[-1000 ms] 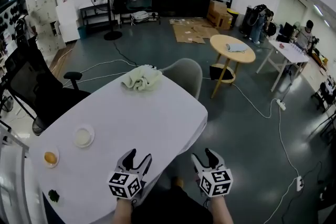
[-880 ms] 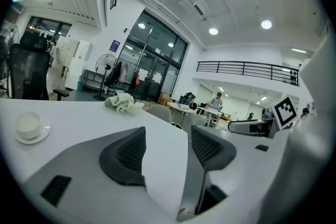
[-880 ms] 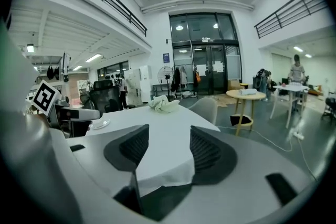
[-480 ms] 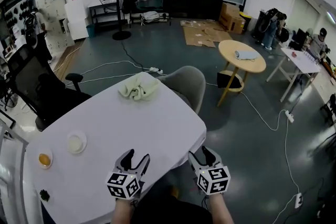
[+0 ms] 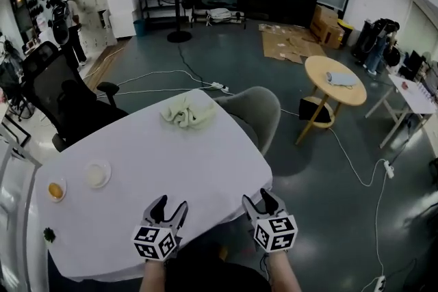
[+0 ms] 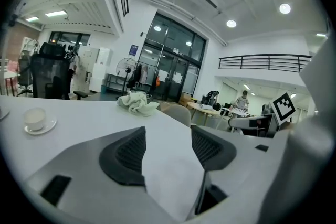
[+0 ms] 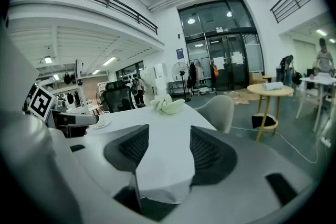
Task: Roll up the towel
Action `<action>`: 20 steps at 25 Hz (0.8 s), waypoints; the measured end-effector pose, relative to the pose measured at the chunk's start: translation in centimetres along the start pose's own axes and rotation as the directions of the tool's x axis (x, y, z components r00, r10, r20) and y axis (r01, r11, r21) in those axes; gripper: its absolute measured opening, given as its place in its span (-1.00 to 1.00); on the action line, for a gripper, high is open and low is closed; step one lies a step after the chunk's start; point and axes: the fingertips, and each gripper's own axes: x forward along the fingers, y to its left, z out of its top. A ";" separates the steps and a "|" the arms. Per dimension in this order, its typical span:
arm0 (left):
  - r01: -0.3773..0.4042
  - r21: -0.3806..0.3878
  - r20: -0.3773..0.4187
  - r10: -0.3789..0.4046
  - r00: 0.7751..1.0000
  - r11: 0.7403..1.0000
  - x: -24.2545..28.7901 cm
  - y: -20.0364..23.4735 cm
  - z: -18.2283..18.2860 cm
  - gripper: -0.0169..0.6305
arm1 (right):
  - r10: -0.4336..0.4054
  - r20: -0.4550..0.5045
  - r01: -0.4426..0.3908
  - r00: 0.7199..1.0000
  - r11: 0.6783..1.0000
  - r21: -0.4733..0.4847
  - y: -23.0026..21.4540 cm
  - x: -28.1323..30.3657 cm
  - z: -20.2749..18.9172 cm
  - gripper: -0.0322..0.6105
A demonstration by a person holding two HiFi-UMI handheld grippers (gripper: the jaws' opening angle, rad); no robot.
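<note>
Spotted towel [image 5: 186, 113] bunched in a heap near far edge of table [image 5: 205, 174], just before grey chair [image 5: 263, 106], well apart from both tools. Holding left gripper [image 5: 170, 205] wide and empty, right gripper [image 5: 261, 200] parted and empty, both low at near edge. Likely to shove heap off far edge on a long reach; likely to roll lumpy unless spread flat first; could clip saucer [image 5: 97, 174] at left
</note>
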 end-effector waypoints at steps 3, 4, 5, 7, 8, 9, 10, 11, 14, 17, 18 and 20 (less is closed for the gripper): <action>-0.052 -0.031 0.015 0.052 0.999 0.998 -0.3 0.9 0.1 -0.07 | 0.022 0.004 -0.022 1.000 1.000 0.003 -0.4 0.9 0.4 -0.10; -0.063 -0.034 0.019 0.063 0.998 0.997 -0.5 1.0 0.1 -0.07 | 0.028 0.001 -0.028 1.000 1.000 0.003 -0.5 1.2 0.4 -0.10; -0.073 -0.032 0.022 0.074 0.997 0.997 -0.7 1.2 0.2 -0.07 | 0.035 -0.003 -0.035 0.999 0.999 0.003 -0.5 1.6 0.3 -0.10; -0.095 -0.027 0.031 0.096 0.995 0.995 -1.0 1.8 0.4 -0.07 | 0.050 -0.010 -0.050 0.999 0.999 0.000 -0.4 2.4 0.1 -0.10; -0.105 -0.028 0.036 0.106 0.994 0.994 -1.0 2.1 0.6 -0.07 | 0.058 -0.013 -0.058 0.998 0.998 -0.002 -0.3 2.8 0.1 -0.10; -0.112 -0.032 0.040 0.114 0.993 0.993 -1.0 2.4 0.7 -0.07 | 0.066 -0.018 -0.066 0.998 0.998 -0.006 -0.2 3.2 0.1 -0.10; -0.119 -0.037 0.042 0.120 0.992 0.992 -0.8 2.7 0.8 -0.07 | 0.074 -0.023 -0.074 0.997 0.997 -0.010 -0.1 3.6 0.1 -0.10; -0.123 -0.041 0.042 0.125 0.991 0.992 -0.5 2.9 0.8 -0.07 | 0.081 -0.028 -0.082 0.996 0.997 -0.015 -0.1 4.1 0.1 -0.10; -0.126 -0.047 0.044 0.128 0.991 0.991 0.7 3.6 1.1 -0.07 | 0.098 -0.039 -0.099 0.994 0.995 -0.033 -0.1 5.4 0.3 -0.10; -0.115 -0.058 0.049 0.118 0.992 0.992 2.6 3.6 1.6 -0.07 | 0.107 -0.058 -0.110 0.993 0.993 -0.048 -0.6 6.7 0.7 -0.10; -0.111 -0.061 0.047 0.114 0.992 0.992 3.5 3.6 1.8 -0.06 | 0.113 -0.066 -0.116 0.991 0.992 -0.053 -0.8 7.3 0.8 -0.10; -0.102 -0.063 0.041 0.105 0.994 0.993 5.5 3.9 2.1 -0.04 | 0.127 -0.085 -0.133 0.988 0.989 -0.068 -1.2 8.7 1.0 -0.10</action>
